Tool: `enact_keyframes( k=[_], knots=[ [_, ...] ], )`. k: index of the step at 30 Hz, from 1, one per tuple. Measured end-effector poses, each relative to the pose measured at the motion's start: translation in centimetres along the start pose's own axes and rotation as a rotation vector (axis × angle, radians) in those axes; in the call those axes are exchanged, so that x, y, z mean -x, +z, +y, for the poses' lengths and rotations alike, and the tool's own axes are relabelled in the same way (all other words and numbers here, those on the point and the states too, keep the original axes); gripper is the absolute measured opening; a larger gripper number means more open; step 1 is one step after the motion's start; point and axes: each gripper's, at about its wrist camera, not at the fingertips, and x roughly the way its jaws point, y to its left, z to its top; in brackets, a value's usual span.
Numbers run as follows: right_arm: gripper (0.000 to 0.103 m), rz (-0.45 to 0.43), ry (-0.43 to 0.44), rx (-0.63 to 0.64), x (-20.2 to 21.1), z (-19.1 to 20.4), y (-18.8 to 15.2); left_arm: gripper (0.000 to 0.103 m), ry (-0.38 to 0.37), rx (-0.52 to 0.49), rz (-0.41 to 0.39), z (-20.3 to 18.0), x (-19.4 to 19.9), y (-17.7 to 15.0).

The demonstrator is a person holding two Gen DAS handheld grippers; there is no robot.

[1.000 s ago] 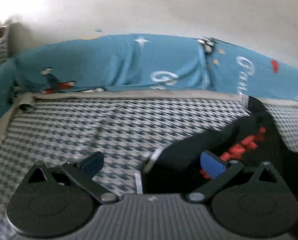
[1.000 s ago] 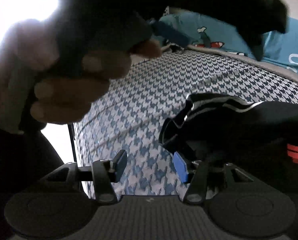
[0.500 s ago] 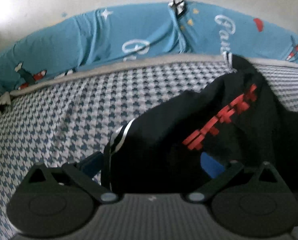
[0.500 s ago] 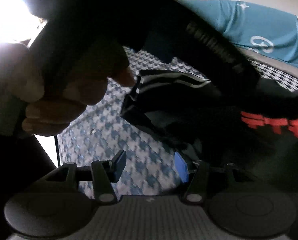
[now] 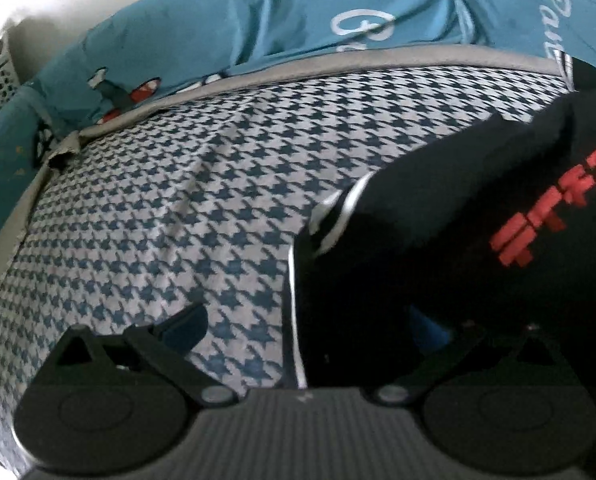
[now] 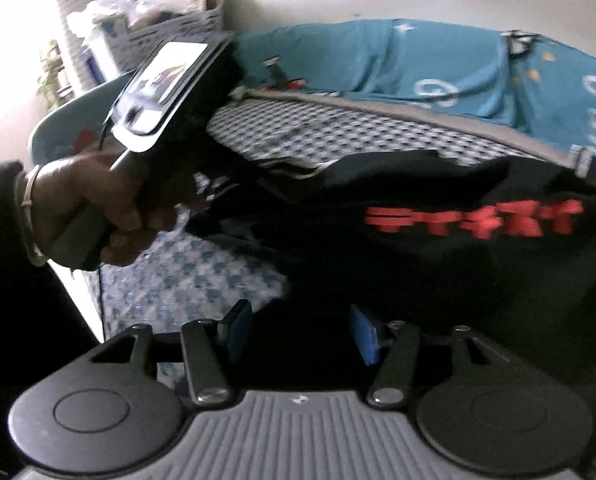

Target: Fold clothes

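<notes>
Your black garment (image 5: 438,248) is dark, crumpled and bunched, not flat. It has red block lettering (image 5: 554,220) across it and a thin white stripe along one edge (image 5: 291,300); a rounded trimmed opening, maybe a cuff or collar, sticks out at its left (image 5: 338,208). It lies on the blue-and-white houndstooth bed cover (image 5: 157,220), toward the right half in the left wrist view, reaching back to the grey piping at the bed's far edge. In the right wrist view the same garment (image 6: 438,272) fills the middle and right, red lettering (image 6: 474,220) readable as a row.

Your left gripper (image 5: 306,328) is spread wide: one blue pad over bare cover, the other over the black cloth, the garment's striped edge between them, pads not pressing it. Your right gripper (image 6: 302,332) has its jaws partly apart, black fabric lying between the blue pads; no squeeze visible, blurred there.

Your left hand (image 6: 109,208), bracelet at the wrist, grips the other tool's handle, a phone (image 6: 165,84) mounted on top.

Containers: a white perforated basket (image 6: 169,28) stands far back left by the wall, stuffed with pale things, too blurred to name. Teal printed bedding (image 5: 338,12) lies behind the bed.
</notes>
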Motion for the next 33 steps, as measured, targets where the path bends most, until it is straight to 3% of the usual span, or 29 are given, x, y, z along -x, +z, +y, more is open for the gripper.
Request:
enact_keyframes(
  k=[2, 4, 10, 12, 17, 19, 24, 30, 33],
  knots=[
    [0.054, -0.011, -0.038, -0.027, 1.4, -0.9, -0.5, 0.103, 0.105, 0.003, 0.002, 0.2, -0.5, 0.2],
    [0.054, -0.019, -0.077, -0.056, 2.9, -1.9, -1.2, 0.103, 0.158, 0.032, 0.008, 0.8, -0.9, 0.3],
    [0.054, -0.043, -0.249, -0.156, 7.4, -4.8, -3.6, 0.103, 0.174, 0.126, -0.043, 2.3, 0.8, 0.4],
    [0.054, -0.045, -0.298, -0.21, 8.6, -5.7, -4.4, 0.103, 0.15, 0.129, -0.073, 2.1, 2.0, 0.3],
    [0.054, -0.057, -0.409, -0.303, 10.4, -7.7, -6.1, 0.103, -0.002, 0.165, -0.096, 1.1, 4.0, -0.7],
    [0.054, -0.053, -0.43, -0.336, 10.4, -8.4, -6.5, 0.103, -0.022, 0.155, -0.098, -0.1, 4.7, -1.5],
    [0.054, -0.061, -0.452, -0.438, 10.0, -10.3, -7.2, 0.103, -0.07, 0.118, -0.083, -1.9, 5.5, -3.3],
    [0.053, -0.056, -0.452, -0.475, 8.2, -11.2, -7.1, 0.103, -0.115, 0.089, -0.065, -3.7, 5.6, -4.8],
    [0.047, -0.054, -0.451, -0.474, 6.9, -11.3, -7.1, 0.103, -0.133, 0.07, -0.068, -4.2, 5.7, -5.0]
  ],
)
